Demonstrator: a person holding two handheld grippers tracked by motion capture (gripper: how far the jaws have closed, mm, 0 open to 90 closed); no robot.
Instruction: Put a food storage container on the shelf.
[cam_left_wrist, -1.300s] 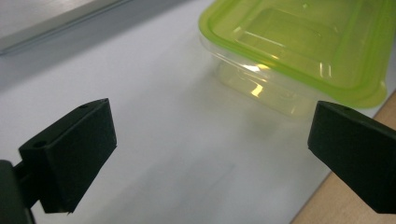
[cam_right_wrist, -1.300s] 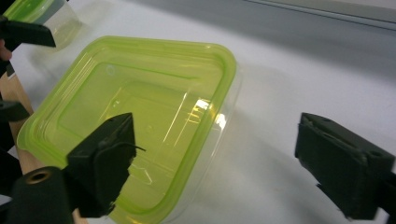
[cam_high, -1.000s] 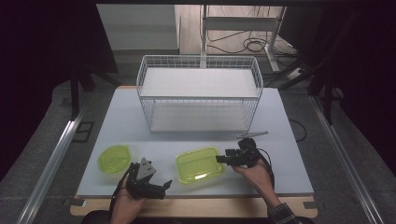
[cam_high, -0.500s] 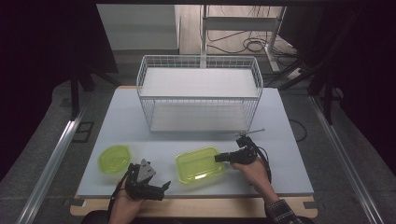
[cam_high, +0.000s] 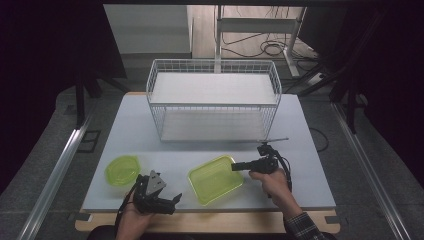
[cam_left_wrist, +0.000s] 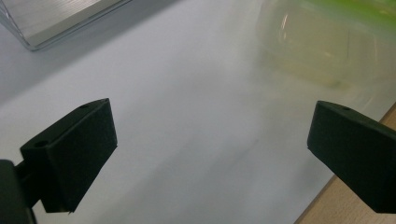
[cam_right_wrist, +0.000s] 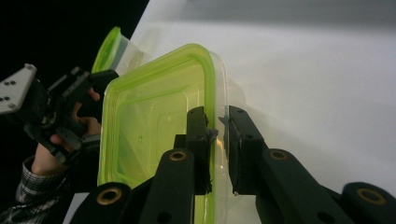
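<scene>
Right tongs (cam_right_wrist: 217, 140) clamping the right rim of the rectangular green container (cam_high: 216, 178) on the tabletop (cam_high: 310, 170), left tongs (cam_high: 176, 200) gaping apart near its left, round green container (cam_high: 122, 170) sitting farther left

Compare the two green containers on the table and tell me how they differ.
The rectangular container looks larger than the round container in the high view. The rectangular container has rounded corners; the round container is roughly circular. The right gripper is shut on the rectangular container's rim, while the round container sits free, beside the open left gripper. Both are translucent, green-rimmed, open and lidless, on the white table.
</scene>
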